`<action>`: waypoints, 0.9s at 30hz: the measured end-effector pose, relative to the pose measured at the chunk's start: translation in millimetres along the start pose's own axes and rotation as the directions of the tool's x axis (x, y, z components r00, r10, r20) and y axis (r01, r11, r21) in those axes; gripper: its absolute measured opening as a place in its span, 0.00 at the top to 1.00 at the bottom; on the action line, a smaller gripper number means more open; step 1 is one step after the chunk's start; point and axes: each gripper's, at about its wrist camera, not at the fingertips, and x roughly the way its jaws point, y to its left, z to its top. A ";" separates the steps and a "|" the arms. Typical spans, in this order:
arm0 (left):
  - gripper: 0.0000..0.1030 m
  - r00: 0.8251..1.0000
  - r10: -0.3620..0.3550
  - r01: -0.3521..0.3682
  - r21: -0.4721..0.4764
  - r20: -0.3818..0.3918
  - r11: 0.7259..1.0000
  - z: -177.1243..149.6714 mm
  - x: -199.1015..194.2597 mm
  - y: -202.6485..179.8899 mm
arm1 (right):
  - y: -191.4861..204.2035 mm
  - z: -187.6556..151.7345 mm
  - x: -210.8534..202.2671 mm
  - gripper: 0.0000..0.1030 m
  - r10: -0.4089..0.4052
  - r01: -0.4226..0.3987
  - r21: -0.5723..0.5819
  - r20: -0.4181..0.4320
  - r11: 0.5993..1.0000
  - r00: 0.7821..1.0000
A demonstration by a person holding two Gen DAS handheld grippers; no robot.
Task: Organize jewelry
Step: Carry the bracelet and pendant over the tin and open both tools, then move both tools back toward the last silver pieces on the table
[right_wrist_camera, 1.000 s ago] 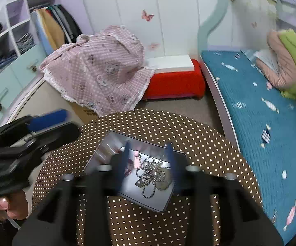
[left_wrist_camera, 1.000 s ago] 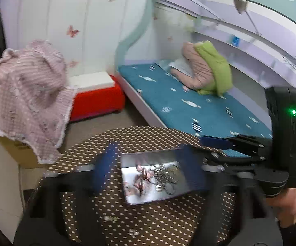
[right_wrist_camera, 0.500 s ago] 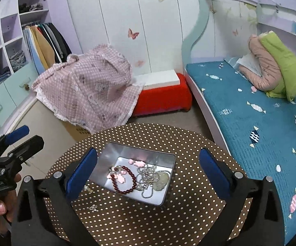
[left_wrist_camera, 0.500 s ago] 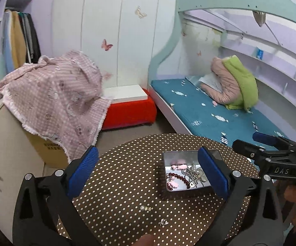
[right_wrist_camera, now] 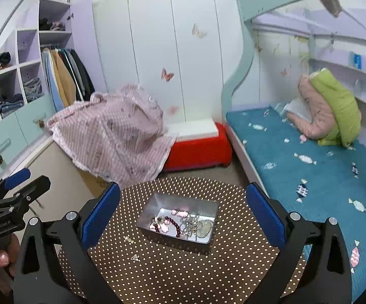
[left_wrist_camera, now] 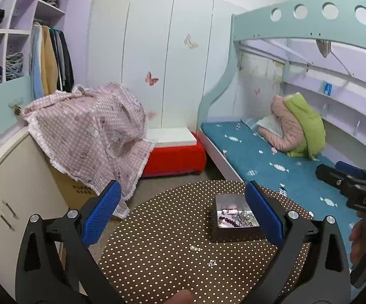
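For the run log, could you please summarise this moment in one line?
left tongs: open | right tongs: open | tin: holds jewelry | two small pieces: loose on table

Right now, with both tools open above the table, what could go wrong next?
1. Two small pieces lie loose on the dotted cloth outside the tin; they are tiny, easily missed or flicked away.
2. The chains and bead bracelet lie heaped together in the tin; lifting one may drag the others out.
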 end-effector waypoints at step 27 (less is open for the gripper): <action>0.05 0.998 0.065 -0.065 -0.065 -0.002 0.996 -46.6 -56.5 33.7 | 28.9 -41.9 -40.3 0.07 -0.031 0.032 -0.049 0.021 0.998 0.999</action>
